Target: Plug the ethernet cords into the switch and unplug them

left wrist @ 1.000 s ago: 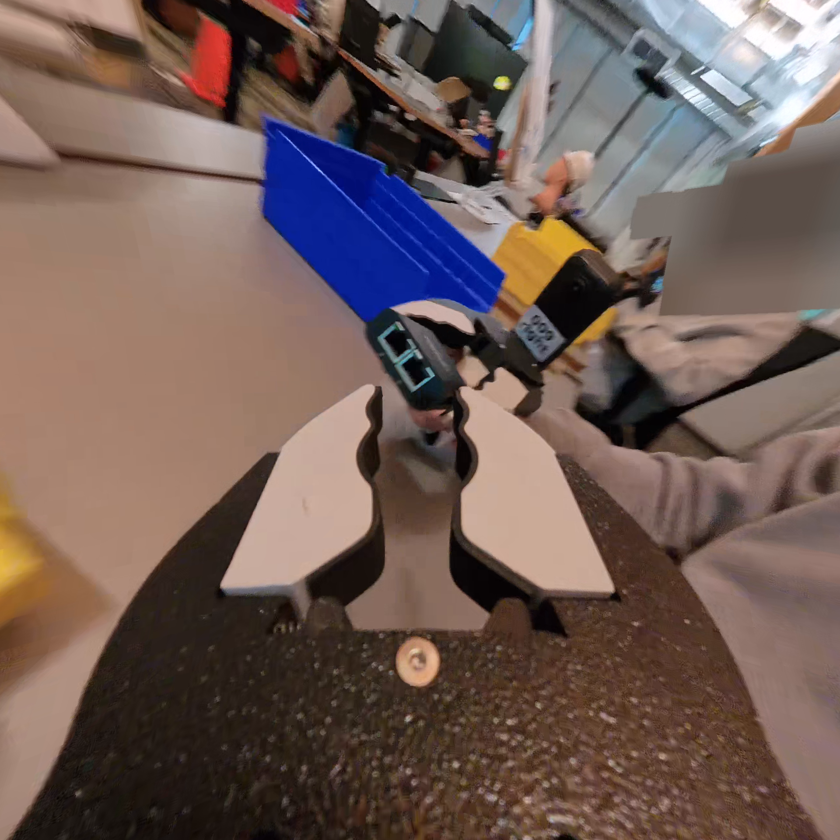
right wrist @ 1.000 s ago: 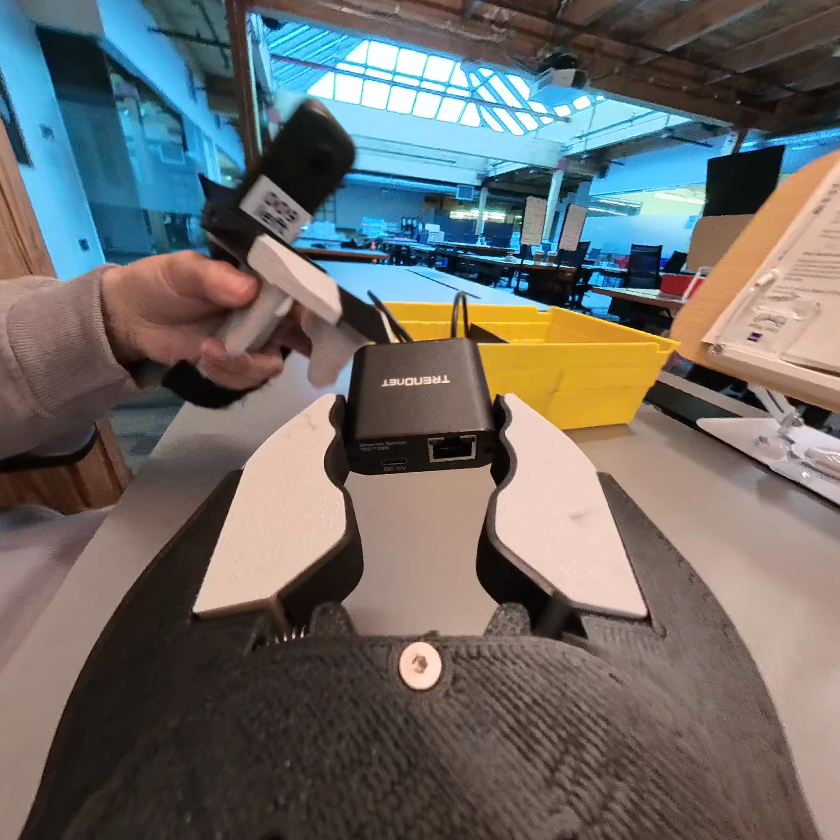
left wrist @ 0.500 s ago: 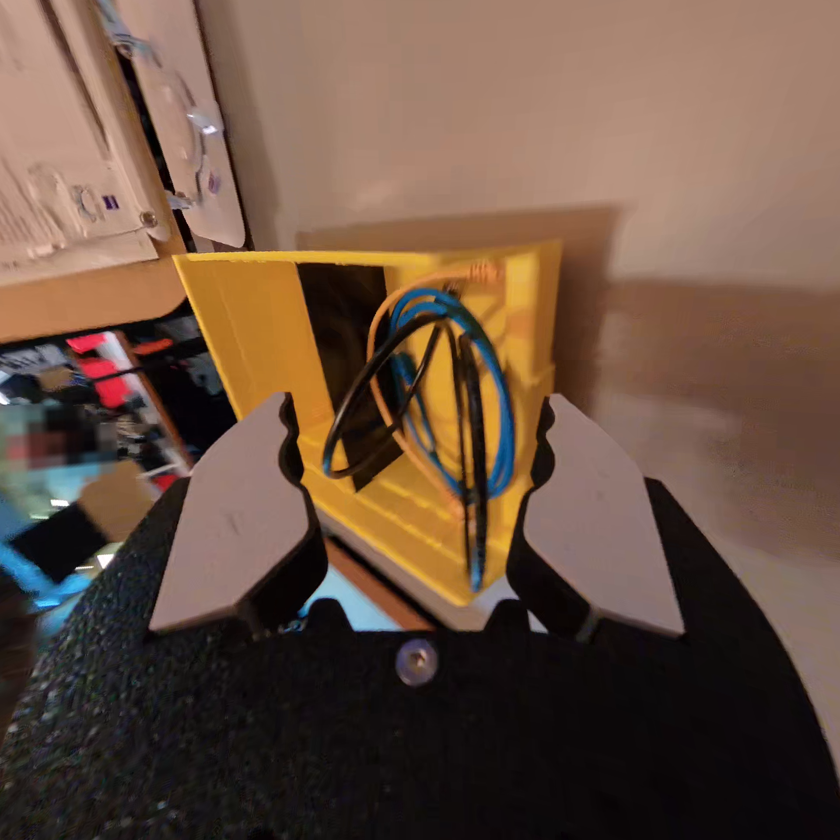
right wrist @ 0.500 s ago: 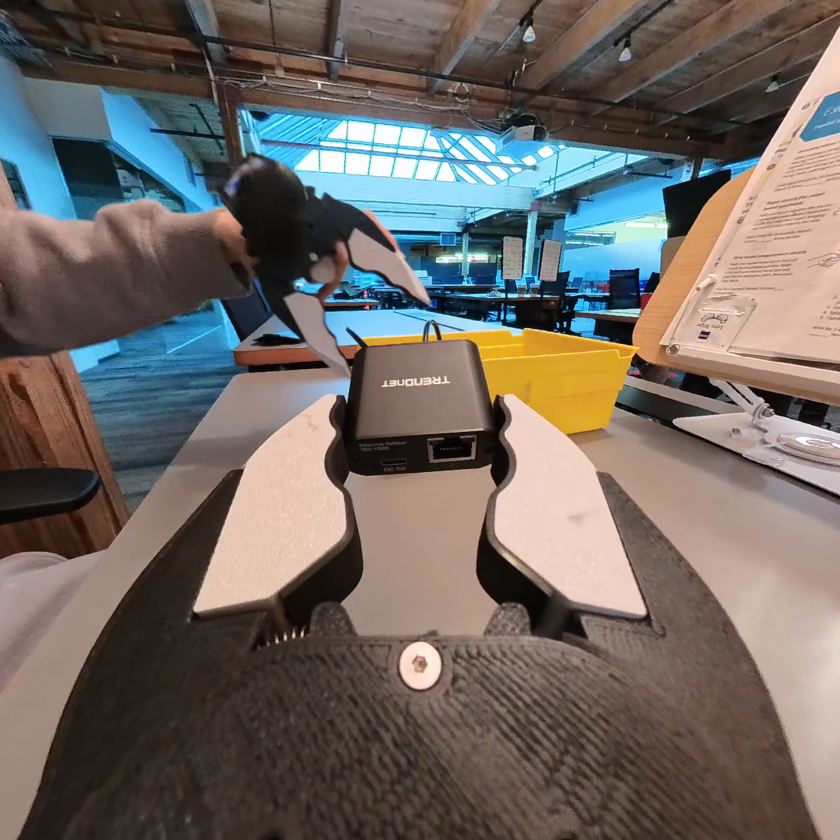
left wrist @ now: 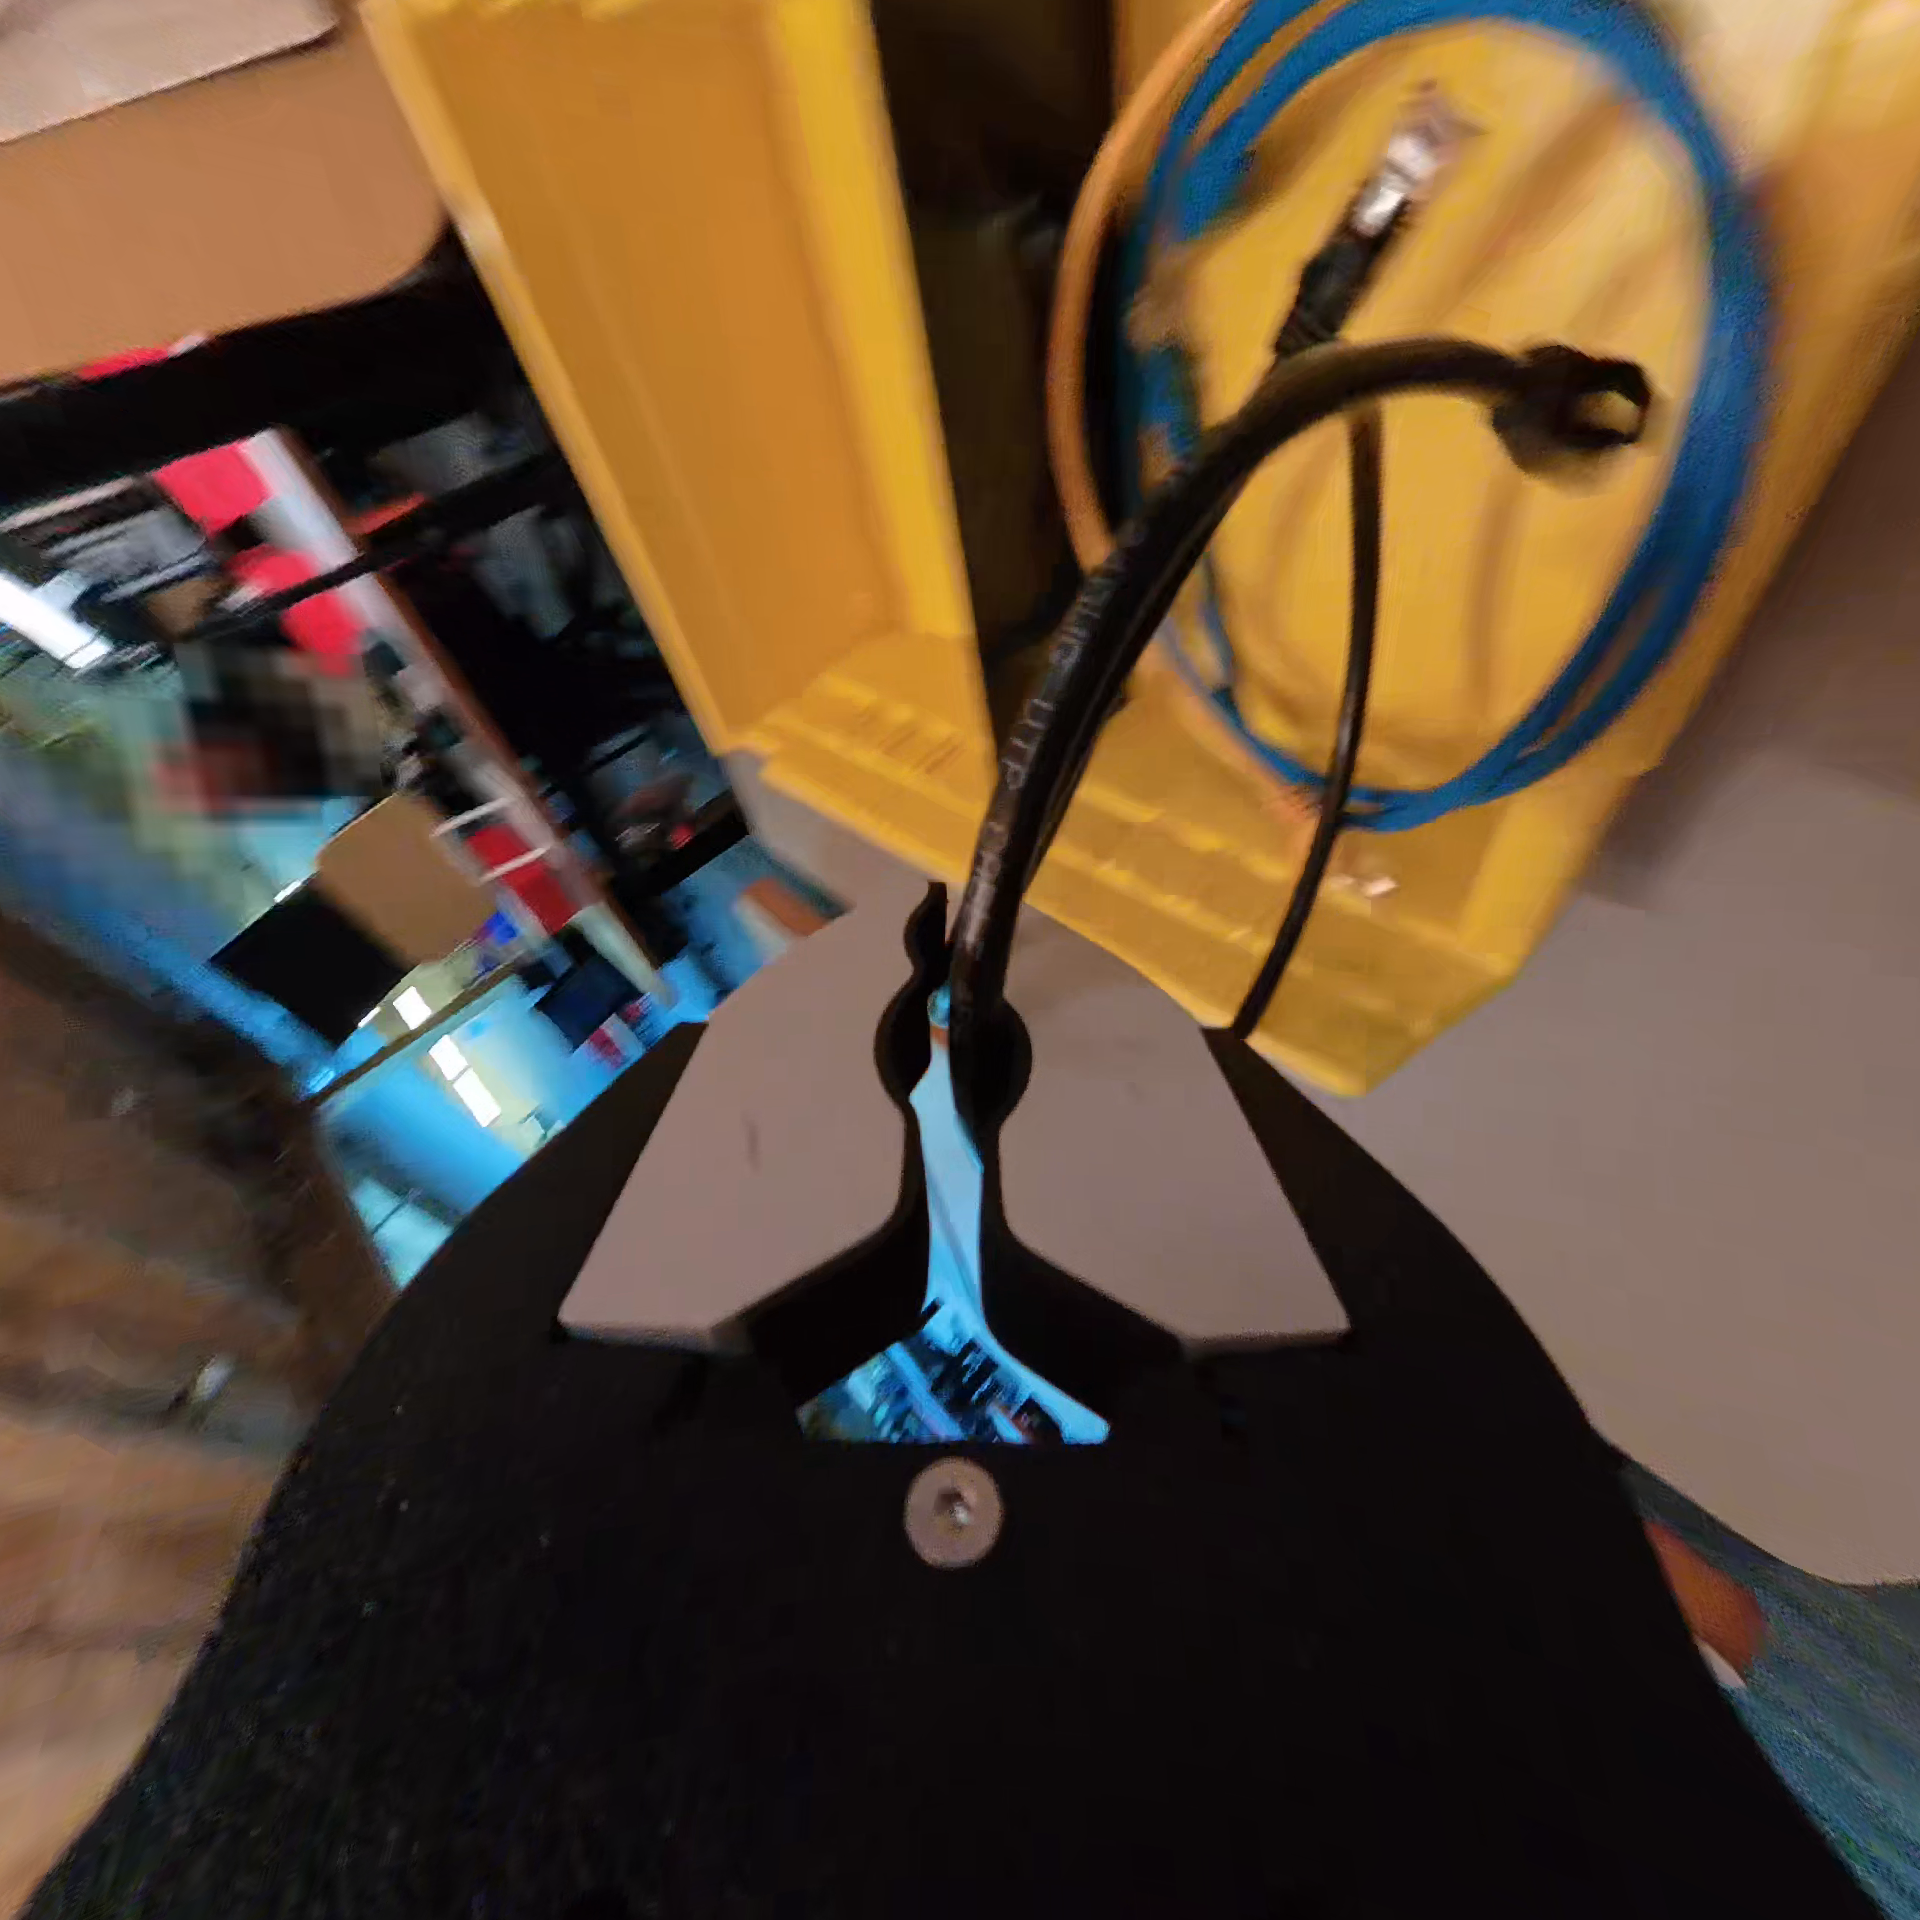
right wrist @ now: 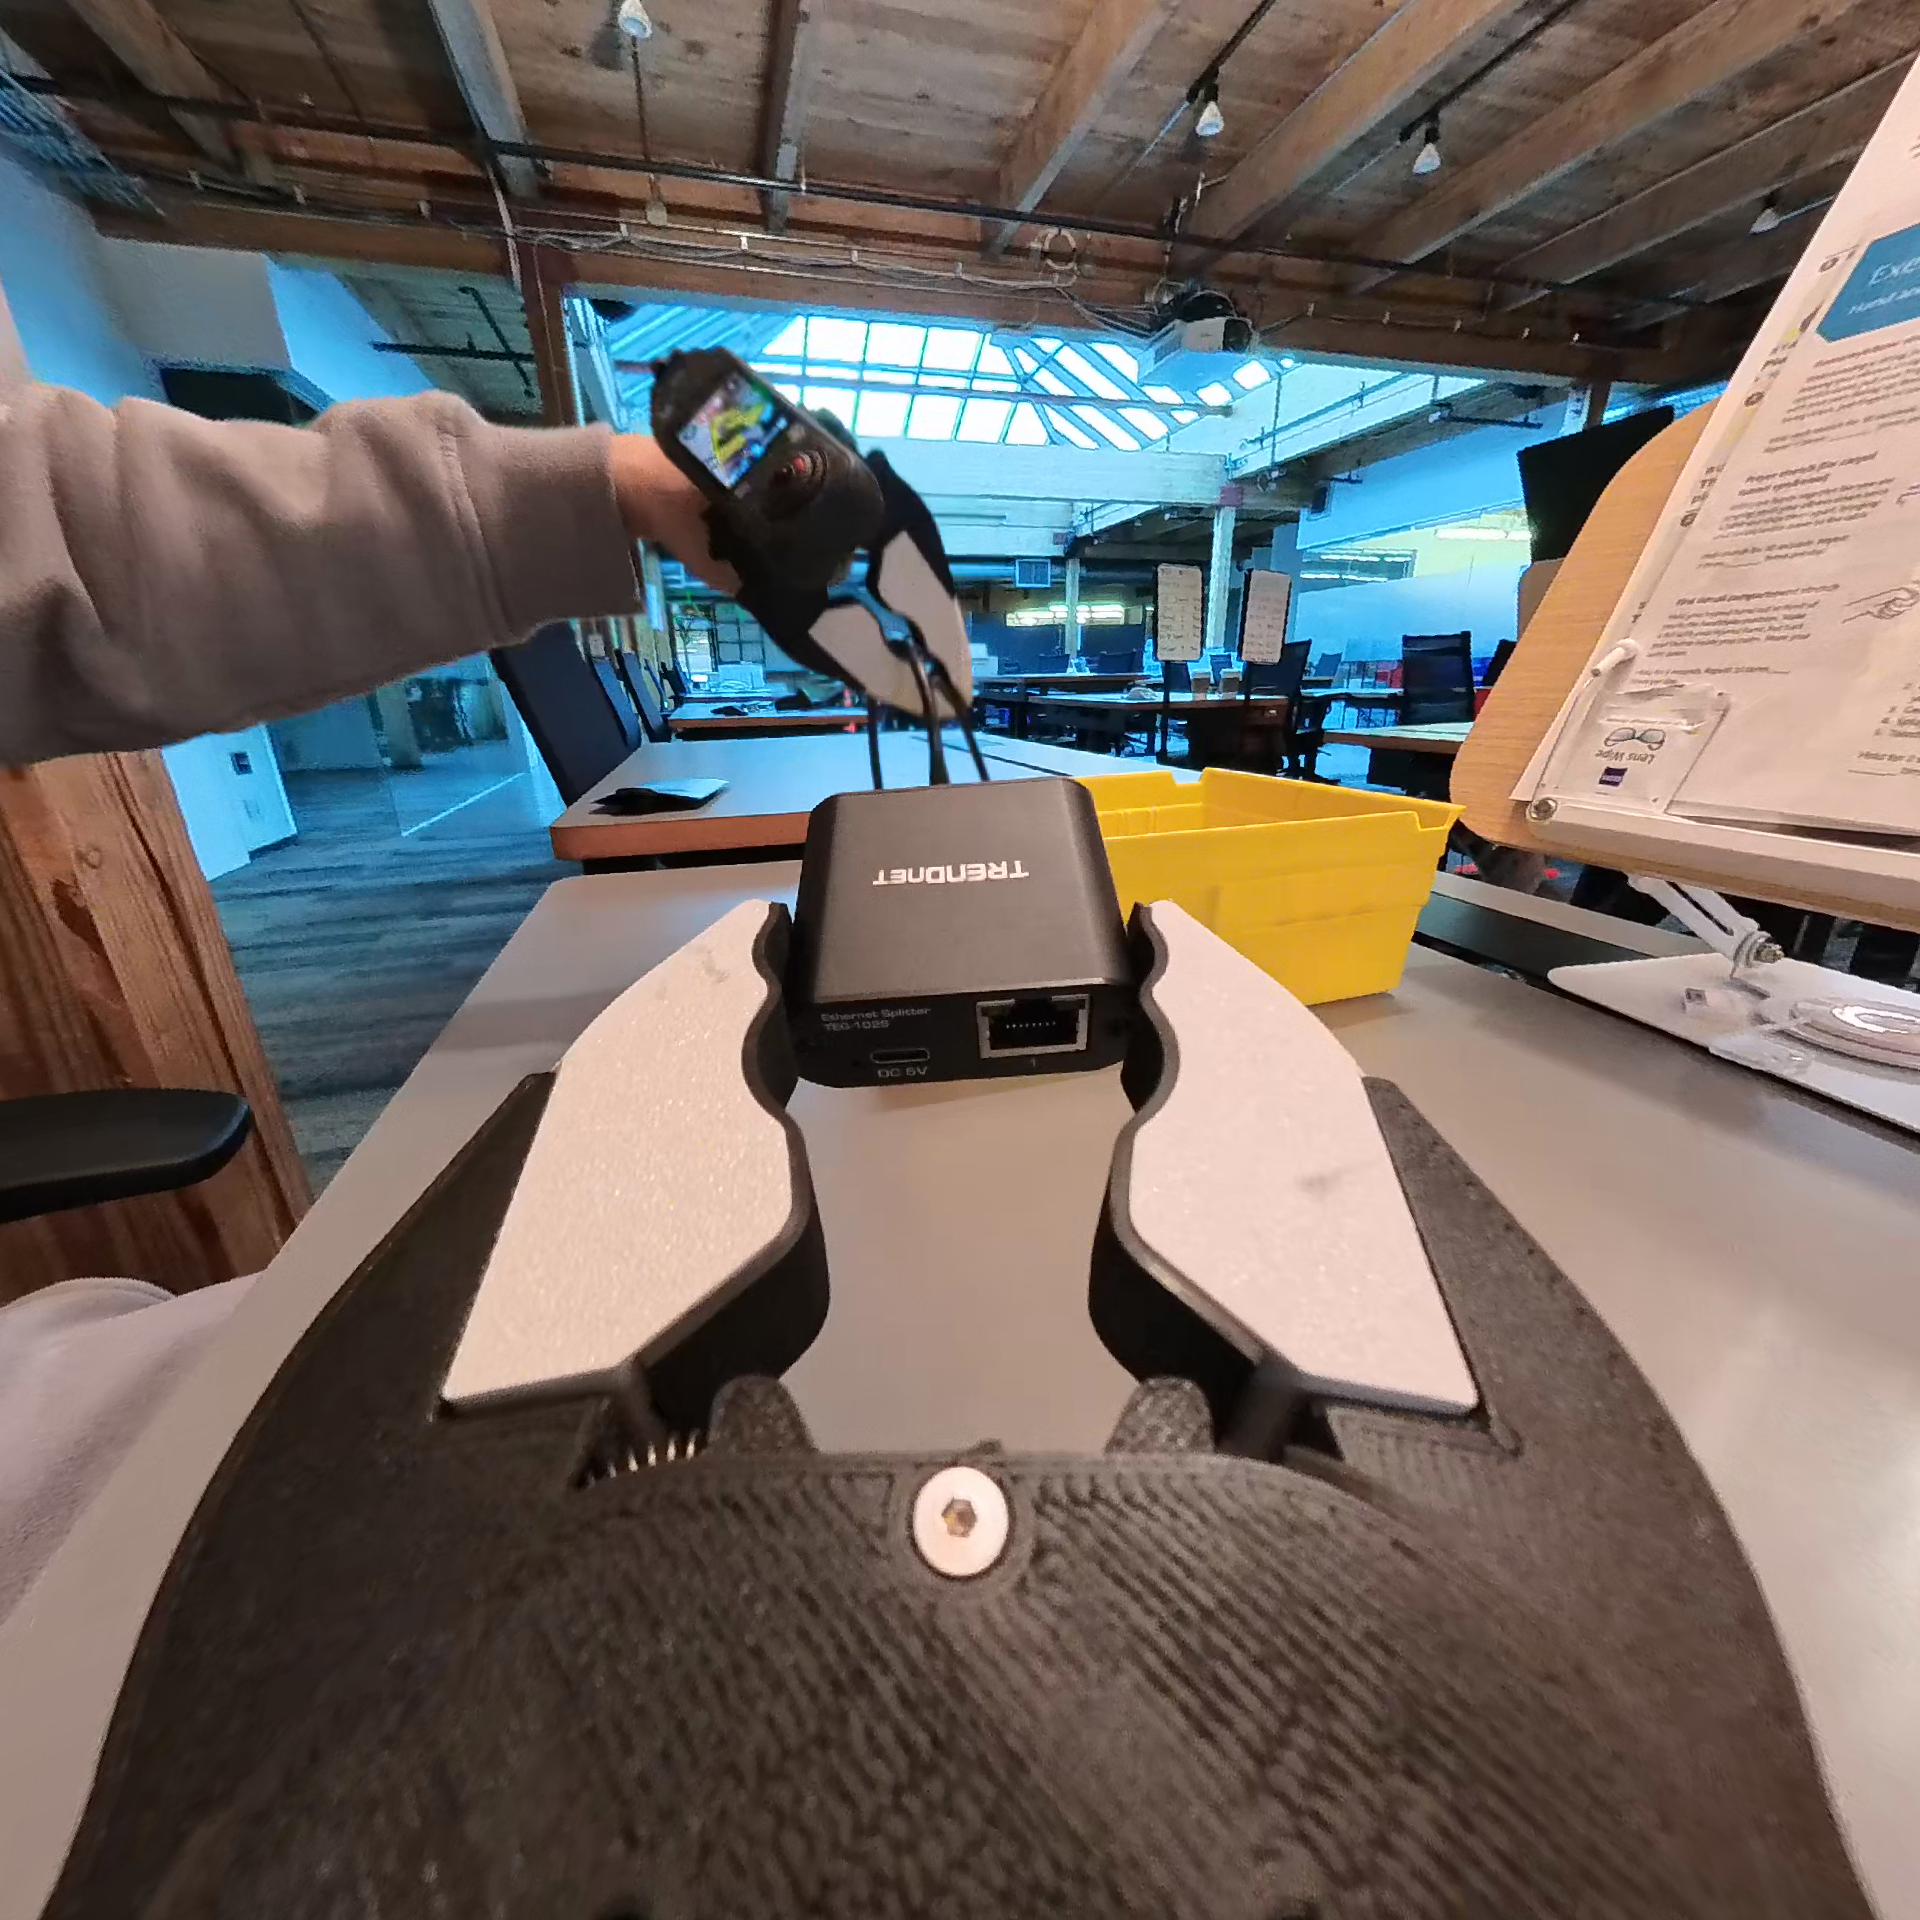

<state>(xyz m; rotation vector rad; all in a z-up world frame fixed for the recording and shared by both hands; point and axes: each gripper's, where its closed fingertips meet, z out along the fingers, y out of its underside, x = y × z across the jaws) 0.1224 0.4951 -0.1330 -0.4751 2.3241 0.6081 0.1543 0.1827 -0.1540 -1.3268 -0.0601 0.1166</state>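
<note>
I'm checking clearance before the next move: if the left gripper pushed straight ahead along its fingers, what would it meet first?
Probably the yellow bin right ahead. The left gripper is shut on the black cord, which arcs forward toward the blue cord coiled inside. Blur makes depth uncertain.

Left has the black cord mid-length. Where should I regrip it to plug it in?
Judging by its pose, grip the black cord just behind its plug, which hangs over the yellow bin. Come from the side, so the clear tip sticks out beyond the fingers toward the switch.

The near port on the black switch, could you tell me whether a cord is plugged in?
Empty: the near port on the switch shows bare contacts.
</note>
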